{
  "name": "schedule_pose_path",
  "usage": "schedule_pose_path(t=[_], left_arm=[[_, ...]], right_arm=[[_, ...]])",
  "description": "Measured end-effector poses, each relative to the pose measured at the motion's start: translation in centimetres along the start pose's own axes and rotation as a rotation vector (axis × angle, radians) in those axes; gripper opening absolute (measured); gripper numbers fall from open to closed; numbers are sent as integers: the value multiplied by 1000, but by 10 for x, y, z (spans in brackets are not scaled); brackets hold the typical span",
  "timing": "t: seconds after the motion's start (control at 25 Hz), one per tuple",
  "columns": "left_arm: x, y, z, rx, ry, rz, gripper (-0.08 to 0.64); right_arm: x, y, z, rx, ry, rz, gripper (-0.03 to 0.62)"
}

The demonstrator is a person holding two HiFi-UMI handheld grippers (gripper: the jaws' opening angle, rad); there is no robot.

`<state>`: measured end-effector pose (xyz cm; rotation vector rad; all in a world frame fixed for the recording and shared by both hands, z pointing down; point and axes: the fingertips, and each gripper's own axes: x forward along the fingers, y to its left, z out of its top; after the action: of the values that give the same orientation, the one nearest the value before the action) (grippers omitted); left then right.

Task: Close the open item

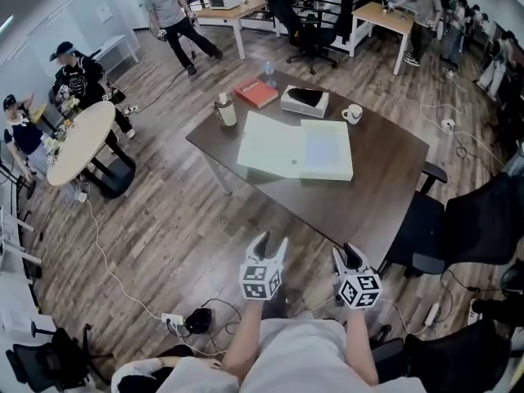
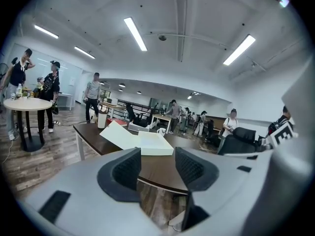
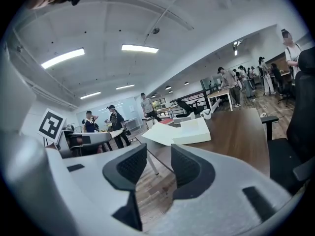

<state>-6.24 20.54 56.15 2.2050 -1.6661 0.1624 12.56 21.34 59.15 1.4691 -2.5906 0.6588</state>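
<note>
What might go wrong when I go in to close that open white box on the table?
The lid spreads toward the cup, so the left gripper reaching for its edge may knock the cup over. Flipping the lid may also push the white box along the smooth table unless the right gripper steadies its base. Both pairs of jaws stand open and empty, short of the table.
</note>
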Motion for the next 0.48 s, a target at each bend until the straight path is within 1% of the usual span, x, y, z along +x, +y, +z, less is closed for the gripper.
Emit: schedule_pose_path(t=[0.16, 0.28, 0.48], left_arm=[[20, 18, 4, -15, 23, -14, 203], [39, 34, 18, -30, 13, -21, 206], [75, 57, 34, -47, 18, -60, 207]], right_arm=[[27, -1, 0, 39, 20, 11, 160], [48, -2, 7, 33, 32, 6, 161], [83, -18, 14, 69, 36, -42, 161]])
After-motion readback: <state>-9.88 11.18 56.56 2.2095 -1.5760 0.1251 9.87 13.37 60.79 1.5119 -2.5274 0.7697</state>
